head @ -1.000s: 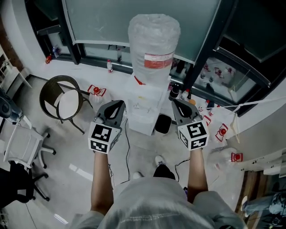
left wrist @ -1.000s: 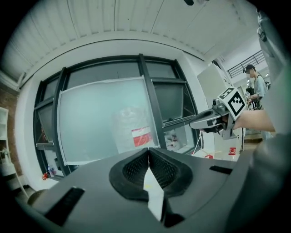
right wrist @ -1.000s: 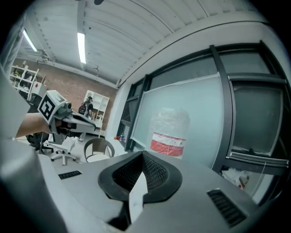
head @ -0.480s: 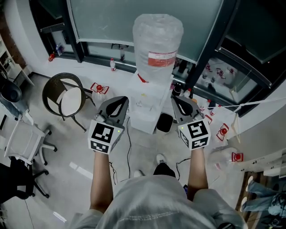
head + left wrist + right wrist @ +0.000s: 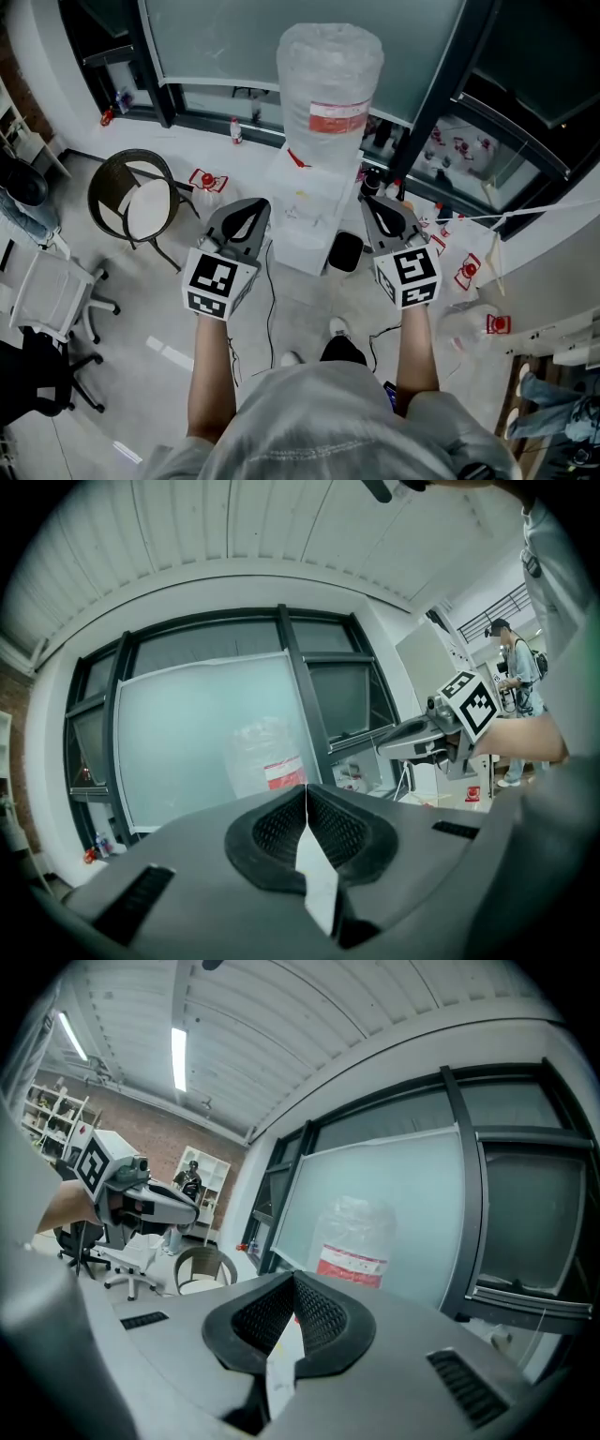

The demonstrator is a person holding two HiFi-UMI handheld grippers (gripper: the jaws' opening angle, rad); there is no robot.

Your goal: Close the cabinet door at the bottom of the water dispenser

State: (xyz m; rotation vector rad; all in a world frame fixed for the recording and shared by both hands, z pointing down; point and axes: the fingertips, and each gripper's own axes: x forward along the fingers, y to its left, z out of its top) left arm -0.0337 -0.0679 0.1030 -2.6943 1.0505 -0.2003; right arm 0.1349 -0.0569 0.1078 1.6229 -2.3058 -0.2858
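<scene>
The white water dispenser (image 5: pixel 305 220) stands on the floor ahead of me, topped by a plastic-wrapped bottle (image 5: pixel 328 80) with a red label. From above, its bottom cabinet door is hidden. My left gripper (image 5: pixel 253 208) hovers level to the left of the dispenser's front, jaws shut and empty. My right gripper (image 5: pixel 375 204) hovers to the right of it, also shut and empty. The left gripper (image 5: pixel 306 789) points toward the bottle (image 5: pixel 270 761) in its own view. The right gripper (image 5: pixel 293 1279) likewise faces the bottle (image 5: pixel 354 1241). Neither touches the dispenser.
A black bin-like object (image 5: pixel 344 255) sits at the dispenser's right foot. A round chair (image 5: pixel 131 208) stands to the left, office chairs (image 5: pixel 52 295) farther left. Small bottles and red-labelled packs litter the floor by the dark window frame (image 5: pixel 431 112). Cables (image 5: pixel 272 309) trail near my feet.
My left gripper has edged slightly up and toward the dispenser. The right gripper has stayed put, and both stay shut.
</scene>
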